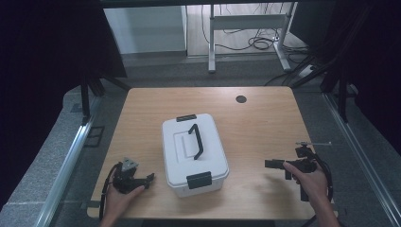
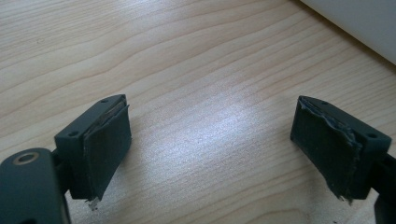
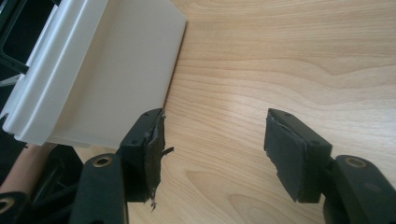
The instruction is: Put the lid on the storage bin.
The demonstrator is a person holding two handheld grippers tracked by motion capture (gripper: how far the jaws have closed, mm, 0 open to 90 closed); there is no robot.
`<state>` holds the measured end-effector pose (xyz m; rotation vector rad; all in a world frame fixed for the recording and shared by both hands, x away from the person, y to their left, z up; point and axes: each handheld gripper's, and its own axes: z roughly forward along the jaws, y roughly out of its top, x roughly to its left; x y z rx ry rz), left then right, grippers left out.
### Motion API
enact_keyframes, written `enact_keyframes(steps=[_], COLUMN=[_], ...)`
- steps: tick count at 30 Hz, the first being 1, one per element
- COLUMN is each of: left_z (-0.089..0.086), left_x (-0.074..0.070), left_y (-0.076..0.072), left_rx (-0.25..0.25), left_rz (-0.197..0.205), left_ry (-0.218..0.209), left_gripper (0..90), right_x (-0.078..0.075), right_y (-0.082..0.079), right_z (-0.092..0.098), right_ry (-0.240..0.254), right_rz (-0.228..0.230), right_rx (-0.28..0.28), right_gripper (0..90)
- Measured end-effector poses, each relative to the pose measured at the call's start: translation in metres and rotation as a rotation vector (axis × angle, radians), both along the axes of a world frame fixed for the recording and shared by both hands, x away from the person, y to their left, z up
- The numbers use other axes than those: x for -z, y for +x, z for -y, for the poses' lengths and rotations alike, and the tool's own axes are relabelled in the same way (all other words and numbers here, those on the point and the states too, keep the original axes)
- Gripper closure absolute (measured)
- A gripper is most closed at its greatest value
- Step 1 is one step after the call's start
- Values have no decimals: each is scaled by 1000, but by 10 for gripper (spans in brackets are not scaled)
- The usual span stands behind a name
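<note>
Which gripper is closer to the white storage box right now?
Left. The left gripper sits just off the white box's near-left corner; the right gripper is farther off, with bare table between.

One counter [image 1: 265, 123] of pale wood carries one white storage box [image 1: 194, 153]. That box has one black carrying handle [image 1: 196, 140] across its lid and two black latches, one at the far end [image 1: 186, 117] and one at the near end [image 1: 199, 180]. One small dark round spot [image 1: 241, 99] sits in the counter near its far edge. Two grippers rest on the counter: one left gripper [image 1: 150, 178] and one right gripper [image 1: 268, 164], each held by one hand, so two hands in all, left hand [image 1: 120, 196] and right hand [image 1: 309, 179]. Each gripper has two black fingers [image 2: 100, 147], four counted together, each pair standing apart. One grey three-cornered plate [image 1: 128, 165] tops the left gripper.
</note>
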<state>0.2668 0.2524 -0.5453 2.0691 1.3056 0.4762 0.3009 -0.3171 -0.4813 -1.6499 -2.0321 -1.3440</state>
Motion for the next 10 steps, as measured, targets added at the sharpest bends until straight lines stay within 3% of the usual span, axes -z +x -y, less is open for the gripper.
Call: enact_keyframes(steps=[10], left_z=[1], left_x=[0], left_y=[-1], left_rx=[-9], left_rz=[-1], left_ry=[0], left_gripper=[123], right_x=[6], right_y=[3], right_z=[7], right_ry=[19], right_rz=[19], right_rx=[-5], right_gripper=[362])
